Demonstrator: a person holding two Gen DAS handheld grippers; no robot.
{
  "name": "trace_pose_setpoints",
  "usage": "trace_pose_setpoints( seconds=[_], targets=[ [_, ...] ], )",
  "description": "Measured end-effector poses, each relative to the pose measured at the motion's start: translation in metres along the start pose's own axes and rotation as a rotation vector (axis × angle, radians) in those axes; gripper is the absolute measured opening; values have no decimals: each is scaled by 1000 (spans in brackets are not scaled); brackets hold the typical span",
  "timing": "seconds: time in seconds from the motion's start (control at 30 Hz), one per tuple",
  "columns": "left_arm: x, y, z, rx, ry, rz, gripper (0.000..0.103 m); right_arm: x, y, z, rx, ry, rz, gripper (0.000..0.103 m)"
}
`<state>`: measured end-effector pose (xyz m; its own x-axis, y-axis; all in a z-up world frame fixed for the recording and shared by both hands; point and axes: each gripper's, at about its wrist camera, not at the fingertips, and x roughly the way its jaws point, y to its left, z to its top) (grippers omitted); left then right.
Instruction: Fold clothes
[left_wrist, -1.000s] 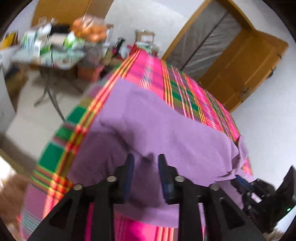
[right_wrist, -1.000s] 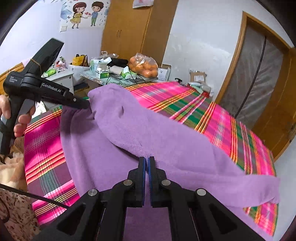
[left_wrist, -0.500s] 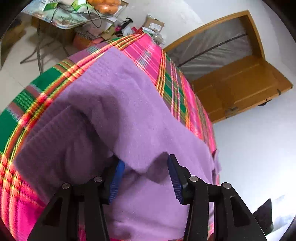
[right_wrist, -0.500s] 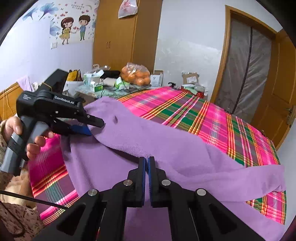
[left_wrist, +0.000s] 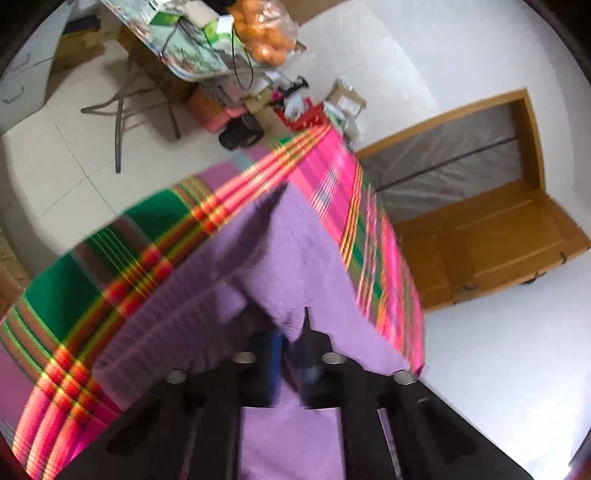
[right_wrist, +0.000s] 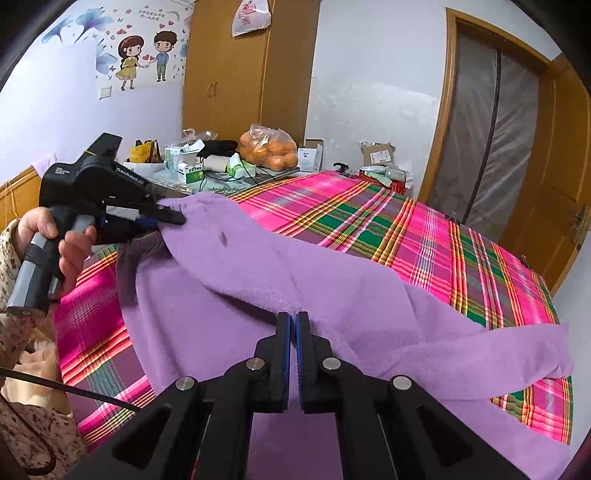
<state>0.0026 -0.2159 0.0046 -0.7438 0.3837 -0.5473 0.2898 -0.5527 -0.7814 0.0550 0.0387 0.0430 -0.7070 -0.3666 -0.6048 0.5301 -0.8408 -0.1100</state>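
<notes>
- Pinching a fold of the purple fleece garment (right_wrist: 332, 295) in my right gripper (right_wrist: 293, 321), whose blue pads are pressed together with the cloth's raised edge caught at their tips.
- My left gripper (right_wrist: 173, 218) has just snapped closed; in the right wrist view its tips bite the far corner of the same garment, lifting it into a small peak.
- In the left wrist view that gripper (left_wrist: 291, 343) looks blurred, but purple cloth hangs down between its fingers and covers the tips.
- My left hand (right_wrist: 55, 236) is wrapped round the grey handle, a floral sleeve (right_wrist: 11, 251) showing at the wrist.
- The garment lies spread across the plaid bedspread (right_wrist: 424, 236), pink with green and yellow bands; one long purple sleeve (right_wrist: 517, 350) trails to the right side of the bed in the right wrist view.
- A darker ribbed hem (right_wrist: 136, 247) sags just below the left gripper's tips.
- Between my two grippers the cloth runs as a raised ridge, and the rest rests flat on the bed.
- Beyond the bed stands a cluttered table (right_wrist: 207, 177) with a bag of oranges (right_wrist: 269, 151) and small boxes.
- A wooden door (right_wrist: 565, 177) stands open at the right, and cartoon stickers (right_wrist: 144, 59) decorate the wall at the left.
</notes>
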Motion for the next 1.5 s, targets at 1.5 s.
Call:
trace_pose_setpoints(
  seconds=[1.5],
  targets=[
    [-43, 44, -29, 88, 33, 161, 11, 8, 47, -47, -46, 218, 161, 3]
  ],
)
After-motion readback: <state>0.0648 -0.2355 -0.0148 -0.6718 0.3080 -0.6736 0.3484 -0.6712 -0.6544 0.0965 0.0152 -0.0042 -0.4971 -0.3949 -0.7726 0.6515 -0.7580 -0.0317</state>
